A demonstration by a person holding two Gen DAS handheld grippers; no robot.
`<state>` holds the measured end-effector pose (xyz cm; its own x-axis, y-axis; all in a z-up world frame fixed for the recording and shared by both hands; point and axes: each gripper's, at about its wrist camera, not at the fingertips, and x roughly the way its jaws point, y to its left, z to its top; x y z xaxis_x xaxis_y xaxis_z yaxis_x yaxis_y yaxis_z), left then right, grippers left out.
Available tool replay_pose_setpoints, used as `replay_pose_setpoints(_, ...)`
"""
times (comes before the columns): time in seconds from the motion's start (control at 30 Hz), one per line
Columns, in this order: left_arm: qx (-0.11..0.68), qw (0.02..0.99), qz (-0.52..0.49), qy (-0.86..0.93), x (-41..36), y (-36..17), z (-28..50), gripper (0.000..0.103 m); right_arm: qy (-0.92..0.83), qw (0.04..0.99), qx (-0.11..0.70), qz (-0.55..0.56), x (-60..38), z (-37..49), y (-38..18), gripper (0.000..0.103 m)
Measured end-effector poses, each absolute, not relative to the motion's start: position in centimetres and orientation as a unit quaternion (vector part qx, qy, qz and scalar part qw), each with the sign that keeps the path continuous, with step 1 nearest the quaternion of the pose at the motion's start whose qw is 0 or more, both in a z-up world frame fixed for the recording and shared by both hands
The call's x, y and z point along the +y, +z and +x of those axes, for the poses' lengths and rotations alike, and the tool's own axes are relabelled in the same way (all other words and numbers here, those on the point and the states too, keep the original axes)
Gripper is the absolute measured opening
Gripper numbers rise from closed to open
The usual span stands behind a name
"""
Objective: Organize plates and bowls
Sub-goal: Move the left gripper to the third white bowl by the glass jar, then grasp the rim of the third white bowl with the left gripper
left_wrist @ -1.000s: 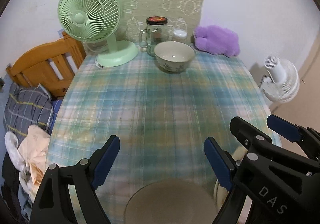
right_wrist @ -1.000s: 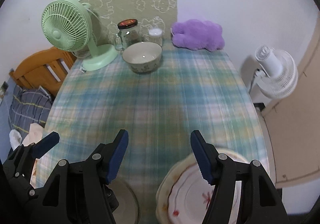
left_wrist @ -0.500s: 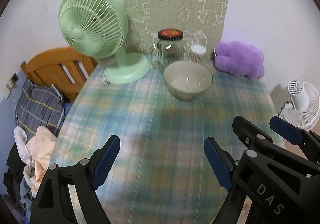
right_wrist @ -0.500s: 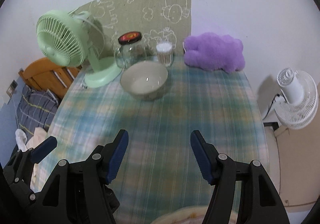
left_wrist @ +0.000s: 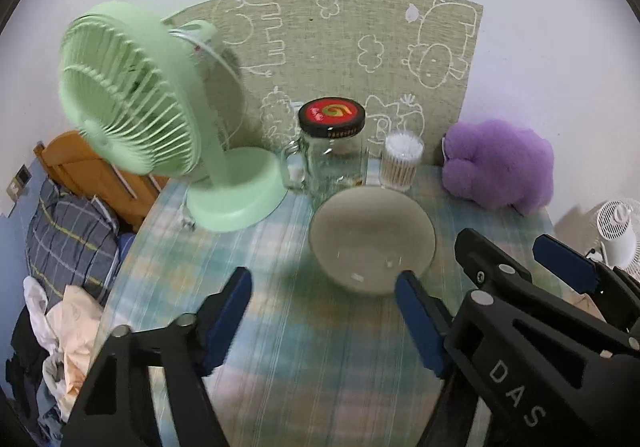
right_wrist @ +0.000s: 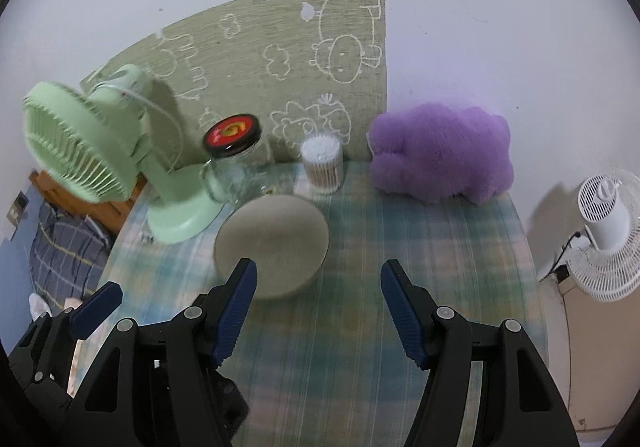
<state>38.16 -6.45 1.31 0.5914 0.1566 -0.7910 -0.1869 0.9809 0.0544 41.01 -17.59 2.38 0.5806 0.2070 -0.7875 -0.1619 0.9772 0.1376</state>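
A beige bowl stands upright on the plaid tablecloth, in front of the glass jar. My left gripper hovers just short of it. Its jaws are closing with nothing between them, and its right fingertip overlaps the bowl's near rim. My right gripper is open and holds nothing, and its left fingertip lies over the bowl's near edge. Each gripper shows in the other's view: the right gripper beside the bowl, one left finger at the lower left.
Behind the bowl stand a green desk fan, a glass jar with a red-and-black lid and a cotton swab tub. A purple plush lies back right. A white fan is beyond the right edge, a wooden bed with clothes left.
Both grippers have moved forward over the table towards the bowl, which now looms larger. The plates at the near edge have dropped out of view. The left jaws have narrowed.
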Motion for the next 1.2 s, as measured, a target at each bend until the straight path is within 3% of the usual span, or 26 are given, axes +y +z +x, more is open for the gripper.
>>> replay_pose_setpoints(0.5,0.455,0.883,0.008,0.115,-5.6,-4.2,45.4,0.066,0.09,0.88,0.465,0.027,-16.1,48.8,-3.6,0.066)
replay_pose_setpoints(0.67,0.47,0.877,-0.003,0.101,-4.9,-6.3,46.6,0.049,0.091,0.877,0.472,0.016,-15.2,50.0,-5.4,0.057)
replay_pose_setpoints(0.83,0.486,0.869,-0.005,0.091,-4.7,-7.9,47.6,0.034,0.091,0.87,0.484,0.01,-14.7,50.9,-7.0,0.036)
replay_pose_setpoints(0.93,0.48,0.872,0.001,0.093,-4.6,-8.3,47.7,0.031,0.091,0.869,0.486,0.014,-14.6,51.2,-7.7,0.024)
replay_pose_setpoints(1.2,0.48,0.872,-0.013,0.094,-3.6,-9.0,48.1,0.025,0.096,0.876,0.473,0.01,-14.0,51.3,-7.8,0.019)
